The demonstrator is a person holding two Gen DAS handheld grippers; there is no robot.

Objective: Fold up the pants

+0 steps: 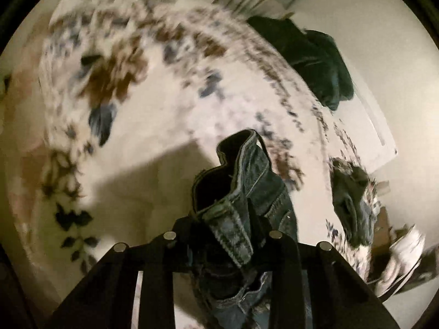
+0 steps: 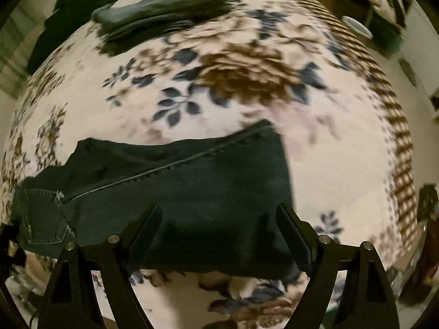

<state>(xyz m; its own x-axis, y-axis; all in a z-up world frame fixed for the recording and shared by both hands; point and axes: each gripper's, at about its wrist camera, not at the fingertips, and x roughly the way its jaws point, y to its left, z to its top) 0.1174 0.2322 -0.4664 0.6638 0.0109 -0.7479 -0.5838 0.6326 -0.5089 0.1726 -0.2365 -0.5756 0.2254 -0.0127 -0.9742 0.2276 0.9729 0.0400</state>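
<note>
In the right wrist view the pants (image 2: 175,192) lie on the bedspread (image 2: 329,164), spreading from 9 o'clock to the centre, directly ahead of the right gripper (image 2: 219,233), whose fingers stand apart on either side of the cloth. A second folded garment (image 2: 164,11) rests on the bedspread at 12 o'clock, well apart. In the left wrist view the left gripper (image 1: 225,235) clamps the waistband (bunched upright) at 6 o'clock, above the bedspread; another garment (image 1: 310,52) lies at 2 o'clock.
</note>
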